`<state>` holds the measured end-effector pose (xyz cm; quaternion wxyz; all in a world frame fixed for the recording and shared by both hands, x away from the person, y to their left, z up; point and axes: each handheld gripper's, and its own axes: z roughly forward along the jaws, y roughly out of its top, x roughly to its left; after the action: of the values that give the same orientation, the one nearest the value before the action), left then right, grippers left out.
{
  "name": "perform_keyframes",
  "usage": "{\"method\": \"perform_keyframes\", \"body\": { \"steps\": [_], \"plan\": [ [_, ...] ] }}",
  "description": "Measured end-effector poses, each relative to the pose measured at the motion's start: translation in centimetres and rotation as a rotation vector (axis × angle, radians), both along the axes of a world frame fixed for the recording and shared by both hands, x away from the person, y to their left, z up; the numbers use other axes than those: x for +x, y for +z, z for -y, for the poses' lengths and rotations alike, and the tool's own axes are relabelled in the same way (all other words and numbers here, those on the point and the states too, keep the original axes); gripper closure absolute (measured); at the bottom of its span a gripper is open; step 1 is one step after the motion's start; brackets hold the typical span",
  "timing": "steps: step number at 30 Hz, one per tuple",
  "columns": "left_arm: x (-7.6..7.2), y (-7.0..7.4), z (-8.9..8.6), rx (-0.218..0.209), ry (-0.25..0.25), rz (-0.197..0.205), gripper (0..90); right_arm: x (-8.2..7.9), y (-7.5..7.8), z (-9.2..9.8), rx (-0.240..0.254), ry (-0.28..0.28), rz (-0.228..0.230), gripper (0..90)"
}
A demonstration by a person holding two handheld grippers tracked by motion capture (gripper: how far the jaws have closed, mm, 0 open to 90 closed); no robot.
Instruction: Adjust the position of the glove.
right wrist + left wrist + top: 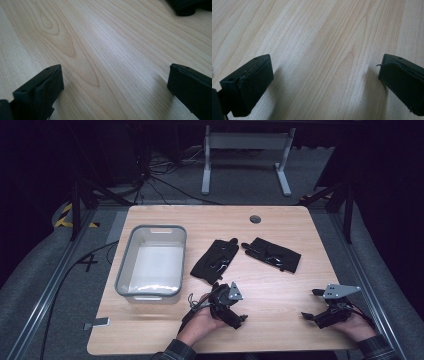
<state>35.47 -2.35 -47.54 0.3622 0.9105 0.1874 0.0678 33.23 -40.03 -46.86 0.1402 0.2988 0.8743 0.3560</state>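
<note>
- While we look down from the high view, we see a pale wooden surface (280, 270) with rounded corners, standing on a grey floor in a dark room.
- At the near edge of the surface, our left hand (202, 322) rests on the wood and holds the left gripper (227, 305), a black tool with a grey three-cornered plate on top.
- Along the left gripper view, its two black jaws stand wide apart, with bare wood grain between them and nothing held.
- Near the right corner of the surface, our right hand (356, 325) holds the right gripper (312, 305), also black with a grey plate.
- Along the right gripper view, its jaws are likewise spread wide over bare wood, clamped on nothing.
- Just beyond the left gripper lies a black fabric glove (215, 260), flat on the surface, near the gripper; we cannot tell whether they touch.
- To its right lies a second black fabric glove (272, 254), flat, close beside the first and well apart from the right gripper.
- A dark edge (185, 6) shows in the top right corner of the right gripper view; we cannot tell what it is.
- On the left part of the surface stands a grey-rimmed rectangular plastic tub (125, 265) with a white inside, beside the first glove and apart from it.
</note>
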Motion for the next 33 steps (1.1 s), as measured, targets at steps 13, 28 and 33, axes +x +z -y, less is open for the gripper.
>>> {"method": "perform_keyframes", "body": {
  "steps": [13,28,33],
  "plan": [
    [-0.1,0.0,0.1,0.0,-0.018,0.003,0.0,0.6,1.8,-0.2,0.054,0.021,0.052,36.9],
    [-0.1,0.0,0.1,0.0,-0.023,0.002,0.0,4.7,3.3,-1.1,0.089,0.026,0.04,89.6],
    [-0.1,0.0,0.1,0.0,-0.023,0.002,0.0,6.0,3.3,-1.4,0.089,0.018,0.031,89.7]
  ]
}}
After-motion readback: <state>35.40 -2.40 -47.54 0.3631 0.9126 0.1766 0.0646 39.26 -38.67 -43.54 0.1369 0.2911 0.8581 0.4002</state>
